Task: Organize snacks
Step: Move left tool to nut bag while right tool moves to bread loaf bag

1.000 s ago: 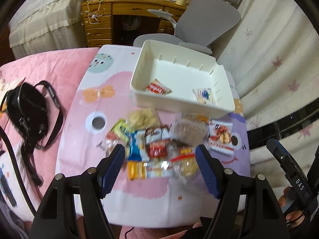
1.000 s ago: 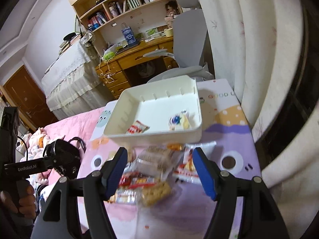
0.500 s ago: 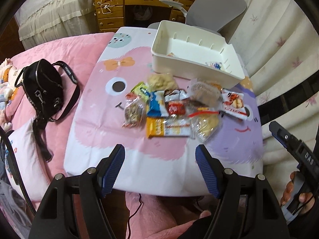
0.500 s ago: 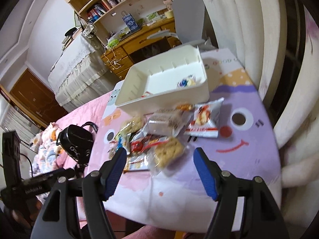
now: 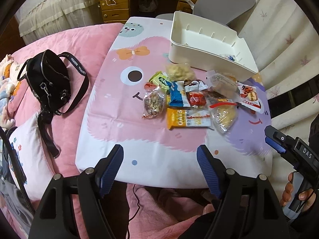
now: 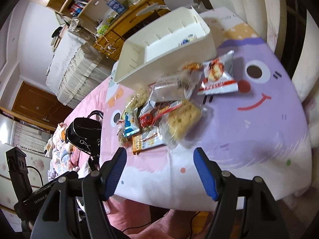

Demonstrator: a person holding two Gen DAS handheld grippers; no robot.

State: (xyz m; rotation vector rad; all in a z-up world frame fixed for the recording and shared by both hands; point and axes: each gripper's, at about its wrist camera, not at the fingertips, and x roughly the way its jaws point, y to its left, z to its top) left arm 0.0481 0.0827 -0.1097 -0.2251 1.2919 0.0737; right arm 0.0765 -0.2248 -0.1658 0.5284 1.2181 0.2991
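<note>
Bright indoor light; fisheye edges dark, right view blurred.

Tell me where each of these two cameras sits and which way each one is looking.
Left wrist: rides the left claw, tipped steeply down over the near table edge at the snack pile and white bin; its open, opening claw holds nothing, and the person's right hand grips the other handle.
Right wrist: rides the right claw, angled down across the table from the right, rolled; its open claw is empty, and the left handle shows at lower left.
Both share the pile, bin and black bag.
</note>
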